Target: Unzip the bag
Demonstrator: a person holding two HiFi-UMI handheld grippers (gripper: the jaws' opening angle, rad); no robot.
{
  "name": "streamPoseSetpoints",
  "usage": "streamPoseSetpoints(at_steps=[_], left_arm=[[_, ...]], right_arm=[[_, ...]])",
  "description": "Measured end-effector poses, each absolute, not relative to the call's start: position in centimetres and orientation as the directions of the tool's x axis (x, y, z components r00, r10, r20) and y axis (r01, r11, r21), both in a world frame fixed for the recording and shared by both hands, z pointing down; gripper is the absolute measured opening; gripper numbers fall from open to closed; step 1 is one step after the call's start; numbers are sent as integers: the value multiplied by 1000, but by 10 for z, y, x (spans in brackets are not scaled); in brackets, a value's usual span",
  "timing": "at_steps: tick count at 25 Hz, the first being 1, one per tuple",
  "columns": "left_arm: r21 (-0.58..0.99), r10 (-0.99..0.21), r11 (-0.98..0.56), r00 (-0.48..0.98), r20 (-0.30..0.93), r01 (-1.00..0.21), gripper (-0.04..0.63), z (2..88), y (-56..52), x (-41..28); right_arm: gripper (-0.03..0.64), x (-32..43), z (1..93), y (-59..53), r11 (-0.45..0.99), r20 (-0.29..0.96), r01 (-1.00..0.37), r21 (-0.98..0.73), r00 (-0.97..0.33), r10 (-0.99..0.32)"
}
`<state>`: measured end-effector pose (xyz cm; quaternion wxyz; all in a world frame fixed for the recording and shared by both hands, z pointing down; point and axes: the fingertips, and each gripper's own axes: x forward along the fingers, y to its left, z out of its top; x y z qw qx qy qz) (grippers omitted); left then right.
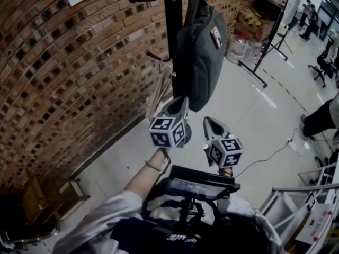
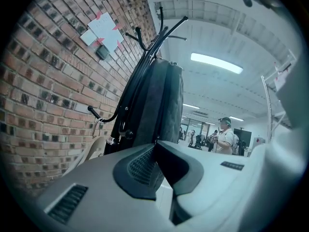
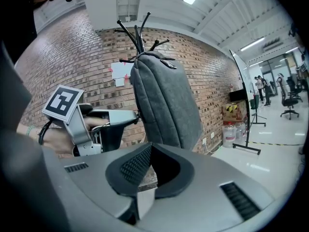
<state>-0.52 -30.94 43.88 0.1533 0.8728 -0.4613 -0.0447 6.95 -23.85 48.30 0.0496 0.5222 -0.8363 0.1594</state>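
Observation:
A grey bag (image 1: 201,57) hangs from a hook of the black coat rack (image 1: 172,36) against the brick wall. My left gripper (image 1: 180,100) is shut, its tips pressed to the bag's lower left edge. In the right gripper view the left gripper (image 3: 136,116) pinches a small dark zipper pull at the bag's (image 3: 166,100) seam. The left gripper view has its jaws (image 2: 155,143) meeting right under the bag (image 2: 159,105). My right gripper (image 1: 211,120) hangs shut and empty just right of the left one, a little short of the bag. In its own view the right gripper (image 3: 151,146) holds nothing.
The brick wall (image 1: 63,78) runs along the left, with papers (image 2: 104,30) pinned to it. Cardboard boxes and water bottles (image 1: 249,25) stand behind a black stand (image 1: 262,52). A cable (image 1: 270,152) lies on the floor. A person (image 2: 224,137) stands far off.

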Motion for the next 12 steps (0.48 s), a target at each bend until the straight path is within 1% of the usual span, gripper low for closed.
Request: streamPoseSetpoints(at_steps=[6, 12], left_arm=[[328, -822, -514, 565, 76, -792, 5, 450, -311, -2], [322, -814, -505, 566, 130, -801, 5, 470, -314, 2]], right_arm=[[-3, 73, 485, -239, 394, 254, -894, -214, -441, -861], [-3, 76, 487, -239, 390, 258, -896, -211, -436, -862]])
